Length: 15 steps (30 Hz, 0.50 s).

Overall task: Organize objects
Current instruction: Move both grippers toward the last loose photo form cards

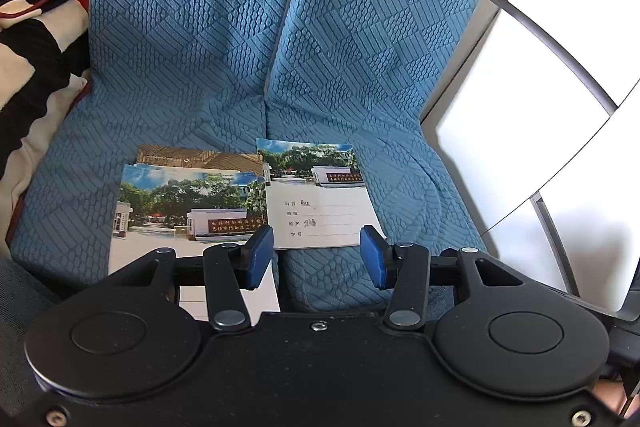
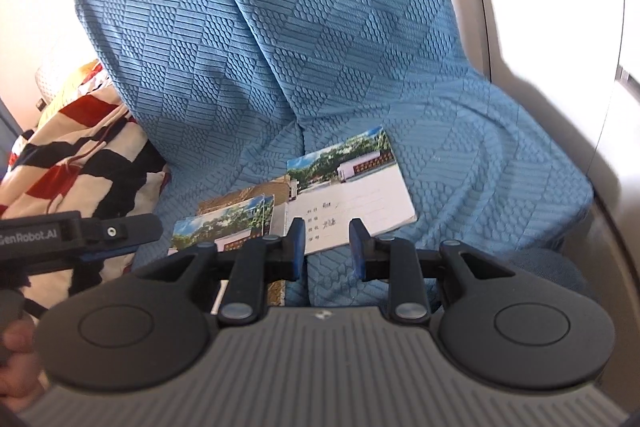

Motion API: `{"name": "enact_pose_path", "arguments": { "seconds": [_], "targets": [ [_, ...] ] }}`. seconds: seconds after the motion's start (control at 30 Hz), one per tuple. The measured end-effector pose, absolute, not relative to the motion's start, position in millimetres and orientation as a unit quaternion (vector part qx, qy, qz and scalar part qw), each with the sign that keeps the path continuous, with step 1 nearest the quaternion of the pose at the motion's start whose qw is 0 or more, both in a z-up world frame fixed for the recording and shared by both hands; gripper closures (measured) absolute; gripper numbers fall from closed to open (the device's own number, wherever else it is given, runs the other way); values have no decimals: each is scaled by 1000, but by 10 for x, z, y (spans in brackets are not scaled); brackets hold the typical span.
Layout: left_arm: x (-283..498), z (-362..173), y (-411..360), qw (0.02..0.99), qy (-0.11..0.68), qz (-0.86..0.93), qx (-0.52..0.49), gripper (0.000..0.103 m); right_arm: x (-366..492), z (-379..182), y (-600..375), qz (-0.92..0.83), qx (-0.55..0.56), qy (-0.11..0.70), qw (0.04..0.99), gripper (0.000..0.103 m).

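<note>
Three school notebooks lie on a blue chair seat. The right notebook (image 1: 320, 203) (image 2: 352, 187) has a photo strip on top and a white label area with handwriting. To its left, a second notebook (image 1: 180, 211) (image 2: 224, 223) overlaps a brown-covered one (image 1: 200, 155) (image 2: 248, 197). My left gripper (image 1: 318, 255) hovers just short of the right notebook's near edge, open, nothing between its blue pads. My right gripper (image 2: 326, 247) is near that same edge, open with a narrower gap and also empty. The left gripper (image 2: 132, 235) shows side-on at the left of the right wrist view.
The textured blue chair cover (image 1: 240, 47) (image 2: 300, 47) drapes over backrest and seat. A red, black and white striped blanket (image 1: 32, 47) (image 2: 80, 155) is bunched at the left. White wall and frame (image 1: 540, 127) rise at the right. A hand (image 2: 16, 347) shows at lower left.
</note>
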State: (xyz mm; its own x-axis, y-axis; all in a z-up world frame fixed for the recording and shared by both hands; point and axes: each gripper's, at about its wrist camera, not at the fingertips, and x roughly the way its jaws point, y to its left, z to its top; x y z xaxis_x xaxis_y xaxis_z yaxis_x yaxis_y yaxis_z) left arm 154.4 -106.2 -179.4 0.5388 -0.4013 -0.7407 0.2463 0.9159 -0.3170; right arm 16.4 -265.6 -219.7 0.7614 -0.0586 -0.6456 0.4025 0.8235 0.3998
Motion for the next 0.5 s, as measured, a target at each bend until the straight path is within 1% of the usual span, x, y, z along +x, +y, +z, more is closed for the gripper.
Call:
{"name": "enact_pose_path", "arguments": {
  "seconds": [0.03, 0.07, 0.1, 0.13, 0.23, 0.5],
  "targets": [
    [1563, -1807, -1071, 872, 444, -186, -88, 58, 179, -2220, -2665, -129, 271, 323, 898, 75],
    [1585, -1821, -1076, 872, 445, -185, -87, 58, 196, -2244, -2670, -130, 274, 324, 896, 70],
    [1604, -1834, -1081, 871, 447, -185, -87, 57, 213, -2268, -2677, -130, 278, 324, 895, 58],
    [1623, -1846, -1085, 870, 448, -185, -87, 57, 227, -2296, -2690, -131, 283, 323, 894, 48],
    [1676, -1889, -1078, 868, 453, -184, -87, 57, 295, -2424, -2749, -124, 318, 331, 880, 47],
    [1878, -2096, -922, 861, 470, -171, -95, 57, 589, -3046, -2940, -113, 504, 349, 782, 48]
  ]
}}
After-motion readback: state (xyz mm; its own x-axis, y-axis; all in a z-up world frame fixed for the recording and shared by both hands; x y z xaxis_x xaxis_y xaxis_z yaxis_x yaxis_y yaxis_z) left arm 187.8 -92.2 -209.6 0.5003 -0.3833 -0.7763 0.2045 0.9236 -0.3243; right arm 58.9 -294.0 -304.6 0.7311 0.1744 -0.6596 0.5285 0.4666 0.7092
